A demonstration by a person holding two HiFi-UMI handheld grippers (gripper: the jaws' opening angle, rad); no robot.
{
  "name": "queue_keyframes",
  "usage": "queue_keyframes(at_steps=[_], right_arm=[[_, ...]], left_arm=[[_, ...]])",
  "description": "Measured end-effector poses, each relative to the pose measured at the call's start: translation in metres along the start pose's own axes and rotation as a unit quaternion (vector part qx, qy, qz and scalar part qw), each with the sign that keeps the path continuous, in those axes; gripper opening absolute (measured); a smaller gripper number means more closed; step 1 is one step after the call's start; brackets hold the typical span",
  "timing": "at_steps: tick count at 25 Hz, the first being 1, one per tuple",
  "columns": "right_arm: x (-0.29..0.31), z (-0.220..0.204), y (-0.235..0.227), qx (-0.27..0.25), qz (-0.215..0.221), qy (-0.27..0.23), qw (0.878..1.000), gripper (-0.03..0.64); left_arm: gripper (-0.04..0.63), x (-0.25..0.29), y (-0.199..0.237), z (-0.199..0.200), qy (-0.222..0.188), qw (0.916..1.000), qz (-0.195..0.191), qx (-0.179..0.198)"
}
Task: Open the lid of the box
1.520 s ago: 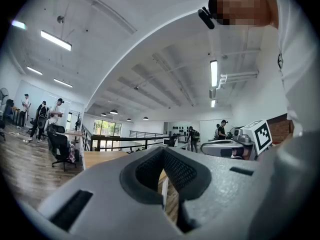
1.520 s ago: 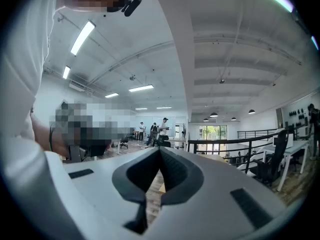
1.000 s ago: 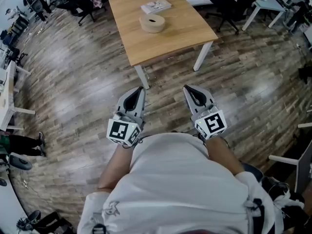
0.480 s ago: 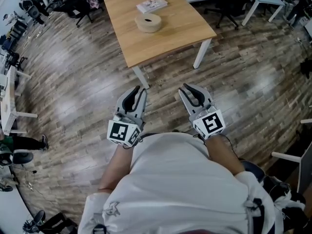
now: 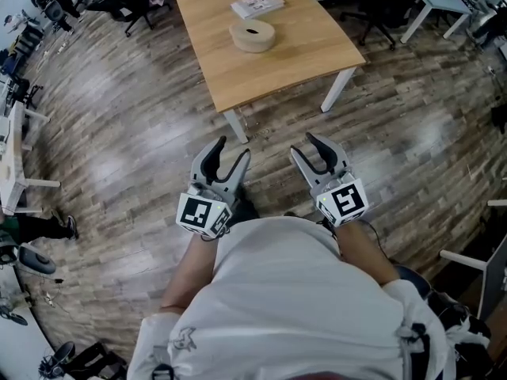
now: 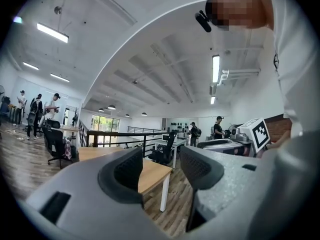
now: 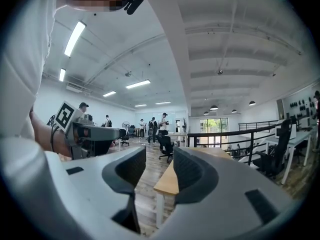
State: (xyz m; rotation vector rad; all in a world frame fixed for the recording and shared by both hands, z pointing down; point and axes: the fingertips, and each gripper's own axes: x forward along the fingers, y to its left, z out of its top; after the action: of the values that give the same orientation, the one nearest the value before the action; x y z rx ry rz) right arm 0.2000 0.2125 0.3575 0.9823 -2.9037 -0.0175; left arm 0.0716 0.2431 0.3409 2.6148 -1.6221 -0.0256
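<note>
Left gripper (image 5: pixel 230 152) and right gripper (image 5: pixel 314 150): jaws have just been opening, now apart, nothing between them. Round box (image 5: pixel 252 36) on worktop (image 5: pixel 295 55), well apart from both.

We are seeing a wooden table (image 5: pixel 277 62) standing at the top centre on a plank floor (image 5: pixel 119 157), a white booklet (image 5: pixel 257 4) lying near its far edge. Black chairs (image 5: pixel 127 2) are sitting at the upper left, a white desk (image 5: pixel 11 153) at the left edge. In the left gripper view, people (image 6: pixel 49 109) are standing at far left.
</note>
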Motion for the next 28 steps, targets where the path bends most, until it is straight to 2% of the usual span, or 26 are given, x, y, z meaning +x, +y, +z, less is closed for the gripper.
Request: queue_keyframes(at_steps=[9,16,24,28], right_arm=[[0.105,0.003,0.005,-0.002,-0.013,0.018,1.0,0.179],[0.179,0.02,0.015,-0.012,-0.036,0.024,0.999,0.179],[0.231,0.01,0.017,0.001,-0.056,0.039,0.998,0.179],[0.247,0.006,0.007,0.0,-0.059,0.046,0.997,0.179]], left_arm=[[0.225,0.021,0.103,-0.004,0.008,0.9991,-0.033,-0.025],[0.225,0.033,0.179,0.013,0.005,0.9974,-0.068,-0.021],[0.225,0.042,0.234,-0.005,0.023,0.9953,-0.09,-0.03],[0.225,0.057,0.247,-0.01,0.029,0.9943,-0.096,-0.035]])
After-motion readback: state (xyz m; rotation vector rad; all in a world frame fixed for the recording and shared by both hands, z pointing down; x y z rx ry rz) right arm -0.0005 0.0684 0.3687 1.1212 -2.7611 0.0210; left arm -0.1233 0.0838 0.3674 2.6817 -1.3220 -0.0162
